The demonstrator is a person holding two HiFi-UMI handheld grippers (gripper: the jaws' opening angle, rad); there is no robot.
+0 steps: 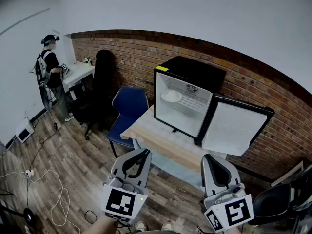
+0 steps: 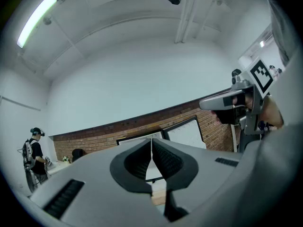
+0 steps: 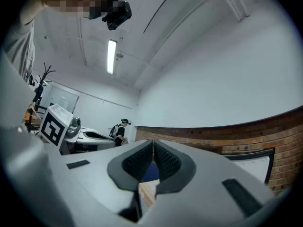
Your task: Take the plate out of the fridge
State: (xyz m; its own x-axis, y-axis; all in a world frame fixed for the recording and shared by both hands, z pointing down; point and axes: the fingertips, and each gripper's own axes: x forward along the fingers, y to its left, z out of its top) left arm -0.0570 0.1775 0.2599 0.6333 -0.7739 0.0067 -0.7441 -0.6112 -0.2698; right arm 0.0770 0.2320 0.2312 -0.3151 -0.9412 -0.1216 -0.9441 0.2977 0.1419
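A small black fridge (image 1: 190,94) stands on a wooden table (image 1: 161,138) against the brick wall, its door (image 1: 236,128) swung open to the right. A white plate (image 1: 171,96) lies on the upper wire shelf inside. My left gripper (image 1: 138,155) is held low in front of the table, well short of the fridge, jaws shut with nothing between them. My right gripper (image 1: 213,162) is beside it, also shut and empty. In the left gripper view the shut left gripper (image 2: 152,148) points level at the fridge (image 2: 142,138). In the right gripper view the tips of the right gripper (image 3: 153,148) meet.
A blue chair (image 1: 127,113) stands left of the table, a black office chair (image 1: 95,99) beyond it. A person (image 1: 51,77) stands at a white desk (image 1: 78,73) far left. Cables (image 1: 48,189) lie on the wood floor. Another chair (image 1: 282,199) is at the lower right.
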